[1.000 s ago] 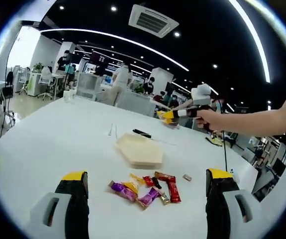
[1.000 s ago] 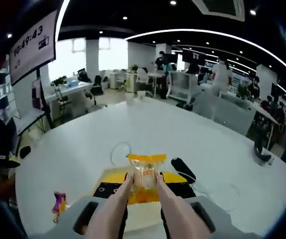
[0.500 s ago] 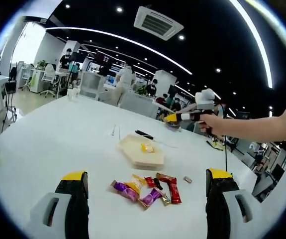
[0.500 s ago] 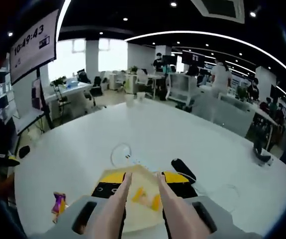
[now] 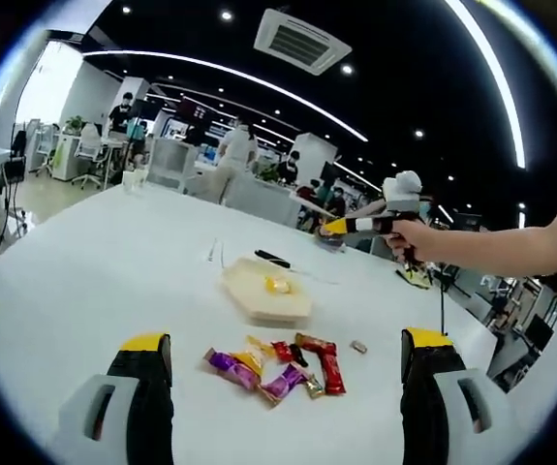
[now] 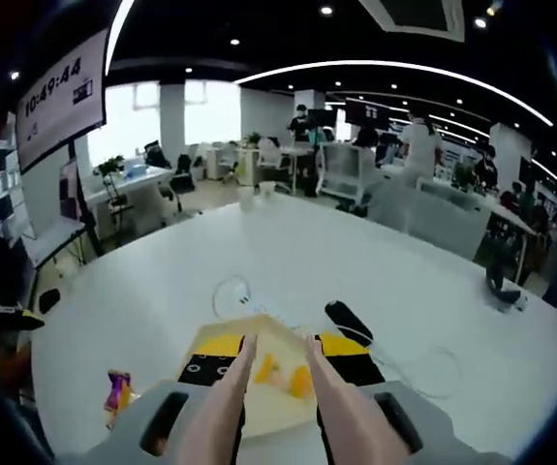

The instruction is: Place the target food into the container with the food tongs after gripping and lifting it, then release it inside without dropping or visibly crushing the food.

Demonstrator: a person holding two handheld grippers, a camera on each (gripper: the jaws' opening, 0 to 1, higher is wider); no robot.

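Note:
A beige container (image 5: pixel 263 302) sits mid-table with a yellow food packet (image 5: pixel 277 285) lying inside it. In the left gripper view my left gripper (image 5: pixel 285 341) stands open low over the table, with a pile of wrapped candies (image 5: pixel 276 368) between its jaws. My right gripper (image 5: pixel 354 226) hovers beyond the container in a person's hand. In the right gripper view my right gripper (image 6: pixel 278 347) is shut on the food tongs (image 6: pixel 222 399). The tong arms are spread and empty above the container (image 6: pixel 276 412). The yellow packet (image 6: pixel 280 370) rests between them.
The round white table (image 5: pixel 113 262) also carries a black pen-like item (image 5: pixel 270 258), a thin cable loop (image 6: pixel 230 291) and a small loose candy (image 5: pixel 358 346). A purple candy (image 6: pixel 115 392) lies left of the container. Desks, chairs and people fill the office behind.
One second ago the tongs held the yellow packet above the container. The tongs have spread and the packet now lies inside the container. The left gripper stays open in place.

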